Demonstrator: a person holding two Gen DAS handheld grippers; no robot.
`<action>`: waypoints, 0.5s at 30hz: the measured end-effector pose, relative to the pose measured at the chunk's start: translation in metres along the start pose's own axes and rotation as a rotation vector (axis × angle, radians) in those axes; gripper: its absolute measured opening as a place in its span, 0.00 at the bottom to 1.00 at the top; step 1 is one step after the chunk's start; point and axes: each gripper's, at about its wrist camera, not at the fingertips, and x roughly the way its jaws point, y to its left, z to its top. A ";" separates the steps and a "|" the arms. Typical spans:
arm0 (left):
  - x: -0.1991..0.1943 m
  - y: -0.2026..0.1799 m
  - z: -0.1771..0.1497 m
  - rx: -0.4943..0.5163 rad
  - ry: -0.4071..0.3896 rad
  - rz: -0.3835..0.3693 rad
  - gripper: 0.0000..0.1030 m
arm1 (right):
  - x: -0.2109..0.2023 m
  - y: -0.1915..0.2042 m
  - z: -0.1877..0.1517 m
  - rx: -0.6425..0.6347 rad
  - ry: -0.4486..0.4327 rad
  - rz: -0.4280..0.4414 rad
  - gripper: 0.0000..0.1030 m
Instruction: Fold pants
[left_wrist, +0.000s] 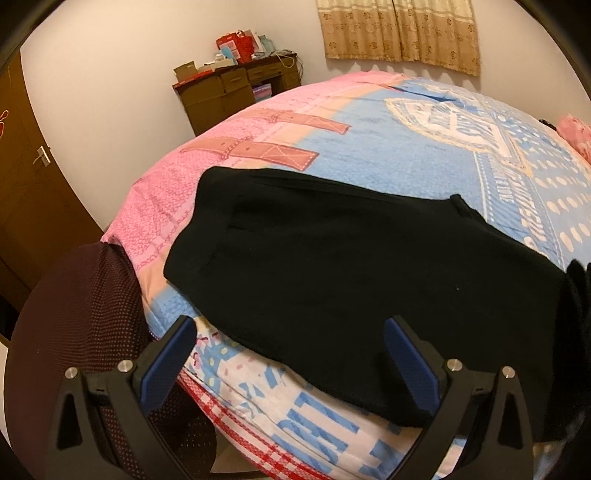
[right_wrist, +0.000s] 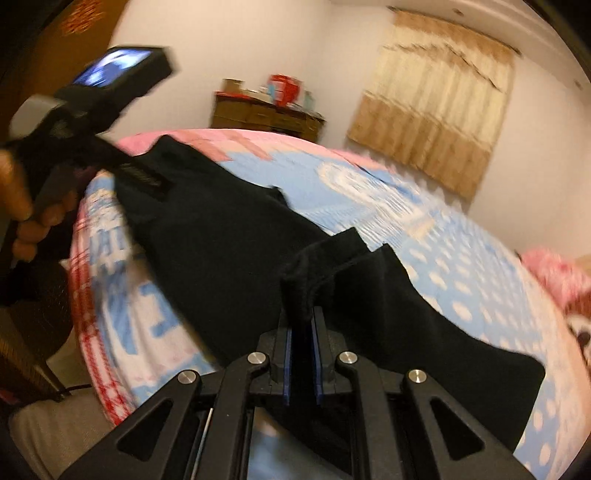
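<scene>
So the black pants (left_wrist: 332, 273) are lying spread across the near part of the bed (left_wrist: 424, 147), running along its near edge over the pink and blue printed cover, with the far end reaching toward the pink side by the near-left corner.

The left gripper (left_wrist: 290, 354) is hovering just over the near edge of the bed with its blue-padded fingers (left_wrist: 168, 363) spread wide apart, nothing between them. One finger is sitting over the pants' near edge, the other over bare cover.

The right gripper (right_wrist: 302, 332) is pinching a bunched-up fold of the pants (right_wrist: 236, 254) between its pads, jaws nearly closed on the fabric, and the cloth is rising up off the bed there into a little ridge. The right wrist view is pretty motion-blurred.

Over by the far wall there's a wooden desk (left_wrist: 236, 92) piled with boxes and red bags, and a tan curtain (left_wrist: 399, 33) hanging to its right.
</scene>
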 end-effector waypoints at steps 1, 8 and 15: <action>0.001 0.001 0.000 -0.001 0.002 0.001 1.00 | 0.004 0.007 0.001 -0.023 0.006 0.019 0.09; 0.005 0.006 0.000 -0.013 0.008 0.004 1.00 | 0.008 0.014 0.001 0.019 0.051 0.207 0.63; 0.010 0.019 0.000 -0.048 0.015 0.029 1.00 | -0.020 -0.038 0.019 0.280 -0.100 0.283 0.64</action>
